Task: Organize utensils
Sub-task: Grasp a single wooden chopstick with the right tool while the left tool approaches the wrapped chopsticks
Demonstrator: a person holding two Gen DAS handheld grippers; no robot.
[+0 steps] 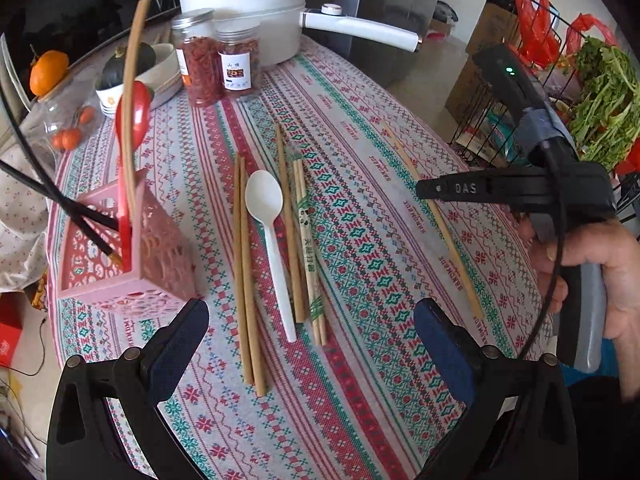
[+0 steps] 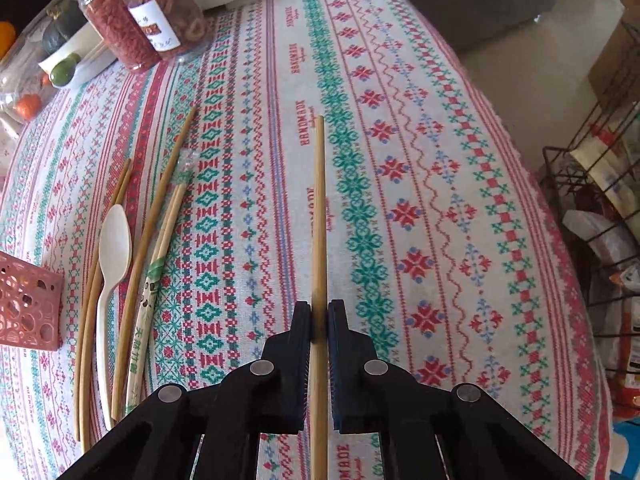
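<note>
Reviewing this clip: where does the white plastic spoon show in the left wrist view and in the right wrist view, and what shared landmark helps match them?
Left wrist view: the white plastic spoon lies centre frame, bowl away from the camera, between wooden chopsticks.
Right wrist view: the same spoon lies at the left, bowl up-frame, beside the pink basket's corner.
Shared landmark: the paper-sleeved chopsticks, a little to the spoon's right in both.

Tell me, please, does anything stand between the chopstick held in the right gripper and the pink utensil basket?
Nothing upright does. Between the chopstick in the right gripper and the pink basket, only the white spoon and loose chopsticks lie flat on the tablecloth.
</note>
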